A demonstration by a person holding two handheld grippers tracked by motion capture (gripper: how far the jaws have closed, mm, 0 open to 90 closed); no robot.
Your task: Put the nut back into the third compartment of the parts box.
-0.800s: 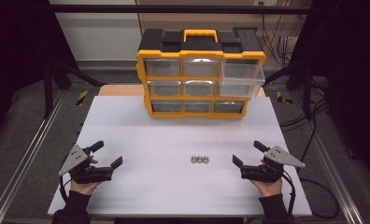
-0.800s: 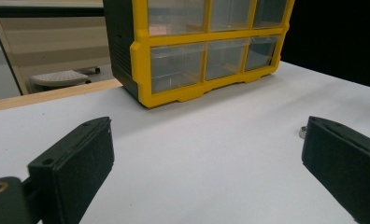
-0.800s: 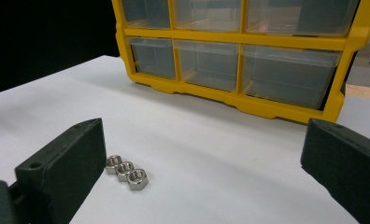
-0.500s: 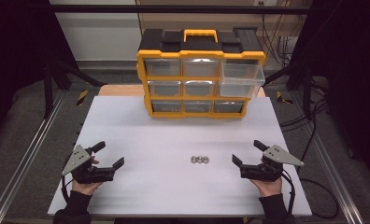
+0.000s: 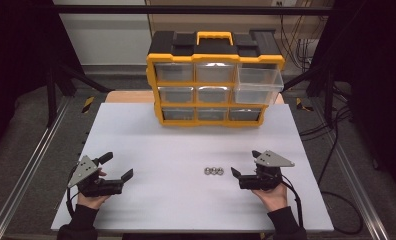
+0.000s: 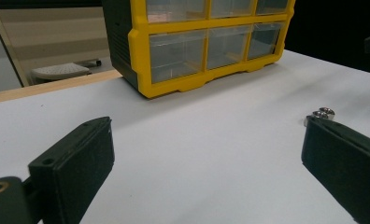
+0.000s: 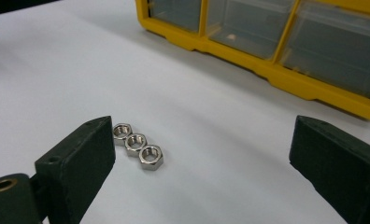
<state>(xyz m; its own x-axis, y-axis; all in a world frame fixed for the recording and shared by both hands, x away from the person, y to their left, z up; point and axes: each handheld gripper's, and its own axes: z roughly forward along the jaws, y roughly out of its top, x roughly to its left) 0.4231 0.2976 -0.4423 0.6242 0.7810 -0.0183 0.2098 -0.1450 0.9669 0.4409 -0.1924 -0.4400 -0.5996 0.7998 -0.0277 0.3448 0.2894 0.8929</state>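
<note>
Three small steel hex nuts (image 5: 213, 171) lie in a touching row on the white table (image 5: 186, 145). My right gripper (image 5: 245, 163) rests just right of them, open, its jaws pointing left at the nuts. In the right gripper view (image 7: 202, 140) the nuts (image 7: 137, 145) sit close to the left jaw, inside the wide gap. My left gripper (image 5: 118, 166) is open at the table's front left, well apart from the nuts. Its own view (image 6: 206, 149) shows the nuts (image 6: 323, 113) far off, just above the right jaw.
A yellow and black drawer cabinet (image 5: 213, 80) stands at the back of the table, with its top right clear drawer (image 5: 258, 85) pulled out. The same cabinet (image 6: 197, 42) (image 7: 267, 42) rises ahead of both grippers. Cables trail on the floor at the right.
My right gripper has slid left, closer to the nuts. The left gripper has barely moved. Both stay open.
</note>
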